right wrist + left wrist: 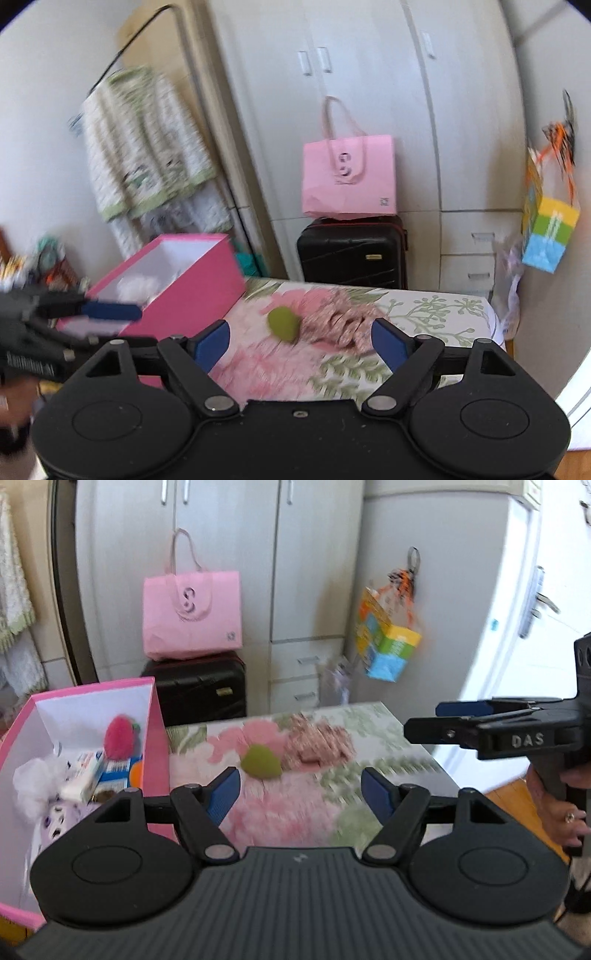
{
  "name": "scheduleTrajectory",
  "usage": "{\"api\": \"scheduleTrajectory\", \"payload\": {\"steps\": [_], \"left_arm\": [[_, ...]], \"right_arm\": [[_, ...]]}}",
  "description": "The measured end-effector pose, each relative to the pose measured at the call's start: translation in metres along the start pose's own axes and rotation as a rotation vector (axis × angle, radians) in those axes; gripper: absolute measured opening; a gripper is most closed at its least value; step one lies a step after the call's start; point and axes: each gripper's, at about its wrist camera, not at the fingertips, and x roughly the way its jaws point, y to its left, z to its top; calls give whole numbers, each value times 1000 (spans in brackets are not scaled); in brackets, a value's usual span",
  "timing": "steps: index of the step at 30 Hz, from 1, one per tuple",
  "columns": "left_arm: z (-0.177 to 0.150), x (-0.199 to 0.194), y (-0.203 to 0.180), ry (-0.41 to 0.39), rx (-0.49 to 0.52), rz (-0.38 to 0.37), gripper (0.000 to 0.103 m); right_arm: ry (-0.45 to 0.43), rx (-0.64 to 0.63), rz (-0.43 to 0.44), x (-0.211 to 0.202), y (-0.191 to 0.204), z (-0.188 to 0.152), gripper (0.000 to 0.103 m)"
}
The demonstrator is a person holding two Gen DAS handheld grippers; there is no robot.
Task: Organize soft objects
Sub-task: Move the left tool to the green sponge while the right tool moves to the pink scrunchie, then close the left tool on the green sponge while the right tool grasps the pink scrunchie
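A green teardrop sponge (260,762) lies on the floral tablecloth (295,812), next to a pink patterned folded cloth (319,744). Both show in the right wrist view: the sponge (283,322) and the cloth (340,321). A pink box (153,716) at the left holds a pink plush strawberry (119,736), a white mesh puff (35,781) and small cartons. My left gripper (300,794) is open and empty, short of the sponge. My right gripper (301,343) is open and empty over the table; it appears from the side at right in the left wrist view (436,720).
A black suitcase (197,690) with a pink bag (192,613) on top stands behind the table against grey wardrobes. A colourful bag (388,642) hangs at the right. The pink box (177,288) sits at the table's left edge. Towels (147,147) hang at left.
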Motion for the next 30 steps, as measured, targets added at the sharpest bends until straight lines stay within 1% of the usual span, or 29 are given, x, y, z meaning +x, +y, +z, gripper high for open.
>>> {"api": "scheduleTrajectory", "payload": {"steps": [4, 7, 9, 11, 14, 17, 19, 23, 25, 28, 30], "left_arm": [[3, 32, 2, -10, -52, 13, 69], [5, 55, 7, -17, -105, 47, 68], [6, 71, 12, -29, -167, 95, 68], [6, 88, 18, -32, -230, 128, 68], [4, 110, 28, -18, -304, 150, 63], [3, 131, 32, 3, -337, 183, 60], [1, 142, 34, 21, -365, 174, 59], [-3, 157, 34, 29, -390, 196, 59], [-6, 161, 35, 36, -403, 207, 58], [-10, 166, 38, 44, -424, 217, 54], [-13, 170, 40, 56, -428, 216, 47]], "right_arm": [[26, 93, 3, 41, -26, 7, 87], [50, 138, 7, 71, -40, 8, 87], [68, 151, -2, 87, -48, 7, 87], [76, 133, -24, 99, -49, 0, 87], [110, 97, -33, 114, -53, -11, 87], [122, 97, -4, 128, -58, -12, 87], [124, 70, 10, 139, -57, -12, 87], [97, 10, -4, 152, -54, -13, 87], [106, 2, 5, 158, -55, -13, 87], [123, 5, 18, 168, -59, -14, 87], [133, 9, 20, 173, -61, -16, 87]]}}
